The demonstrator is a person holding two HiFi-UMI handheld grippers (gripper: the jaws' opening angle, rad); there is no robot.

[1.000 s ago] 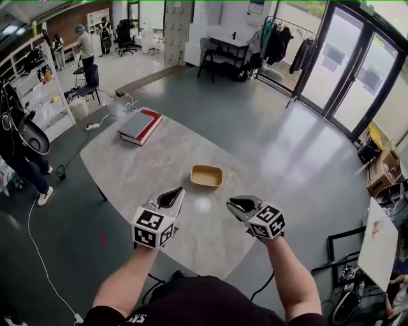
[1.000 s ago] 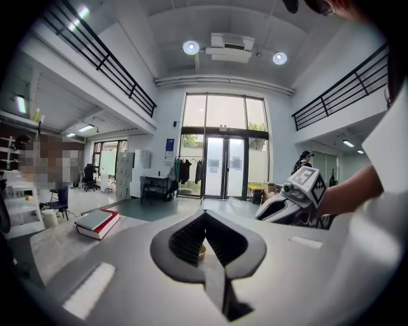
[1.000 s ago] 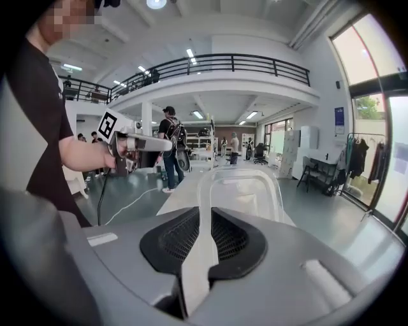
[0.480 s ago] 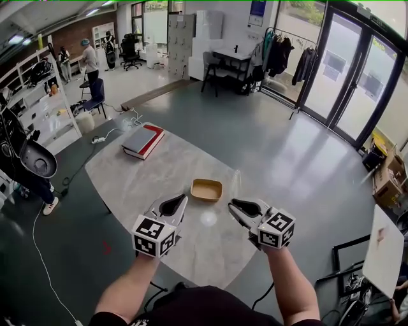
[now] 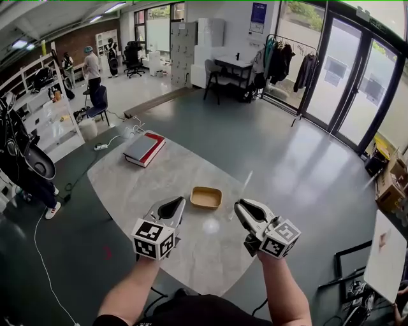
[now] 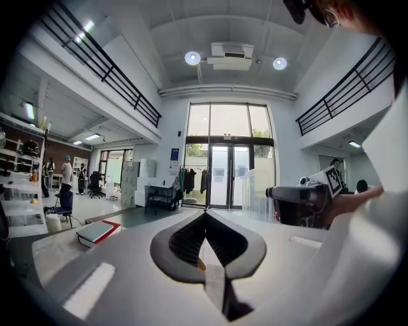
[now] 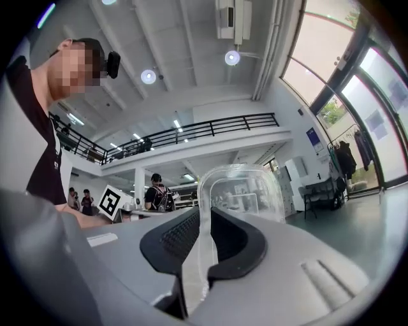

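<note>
Jaws of the right gripper (image 7: 204, 213) are pressed together on the rim of a clear plastic lid (image 7: 241, 191). The lid stands up out of the grip, its rounded end uppermost in the right gripper view. From the head view it shows only as a faint glassy streak (image 5: 243, 186) rising from the jaw tips, above the right edge of the worktop (image 5: 137, 184).

Jaws of the left gripper (image 6: 205, 215) meet at their tips with nothing between them. A sliver of tan shows through the hollow behind the tips. Both grippers are held side by side above the near half of the worktop, apart from each other and not touching it. The left one (image 5: 178, 202) points at the tan tray (image 5: 206, 198), and the right one (image 5: 240, 206) is just beside the tray's near right corner.

The tray lies open and bare on the pale marbled worktop, close to its right edge and about midway along it. A thick book (image 5: 144, 148) with a grey cover and a red spine lies flat at the far left end of the worktop, well apart from the tray.

Each gripper carries a cube with black-and-white square markers, which are patterns rather than letters. A blue sign (image 5: 258, 13) hangs on the far wall beside the glass doors, and its print is too small to read.
</note>
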